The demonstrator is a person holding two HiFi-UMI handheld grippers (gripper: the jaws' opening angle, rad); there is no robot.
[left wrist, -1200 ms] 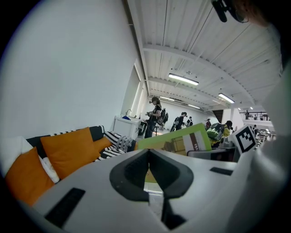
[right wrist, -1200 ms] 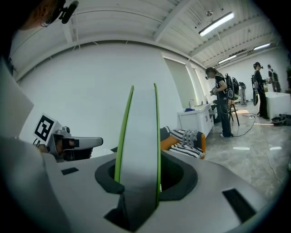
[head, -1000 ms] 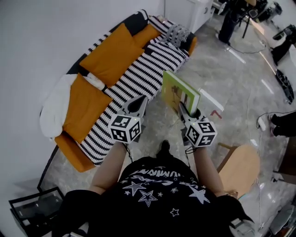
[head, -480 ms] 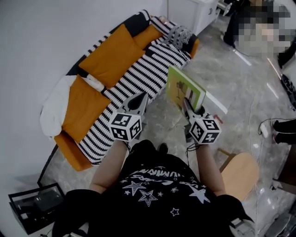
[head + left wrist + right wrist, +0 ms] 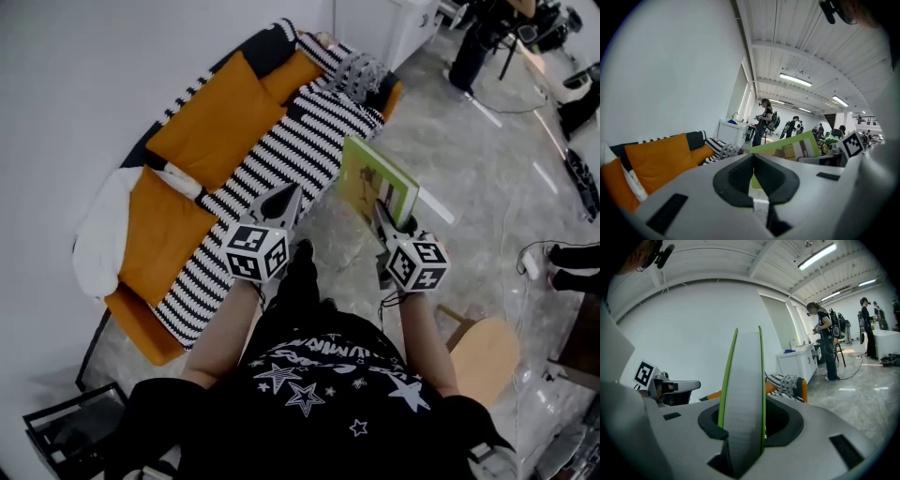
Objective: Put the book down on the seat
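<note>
My right gripper [image 5: 382,213] is shut on a thick book with a green cover [image 5: 374,181], held on edge above the floor, just off the sofa's front right. In the right gripper view the book's pale page edge [image 5: 743,394] stands upright between the jaws, which pinch it from both sides. My left gripper [image 5: 277,202] hovers over the front edge of the black-and-white striped sofa seat [image 5: 281,150]; its jaws are shut with nothing between them [image 5: 753,174]. The book [image 5: 787,147] shows to the right in the left gripper view.
Orange cushions [image 5: 217,108] line the sofa back, with a white cushion [image 5: 98,230] at the left end and a patterned pillow [image 5: 361,70] at the far end. A round wooden stool [image 5: 483,356] stands at my right. People stand farther off [image 5: 825,341], near a white cabinet [image 5: 797,363].
Both grippers and the book have moved closer to the sofa. The grip on the book is unchanged.
</note>
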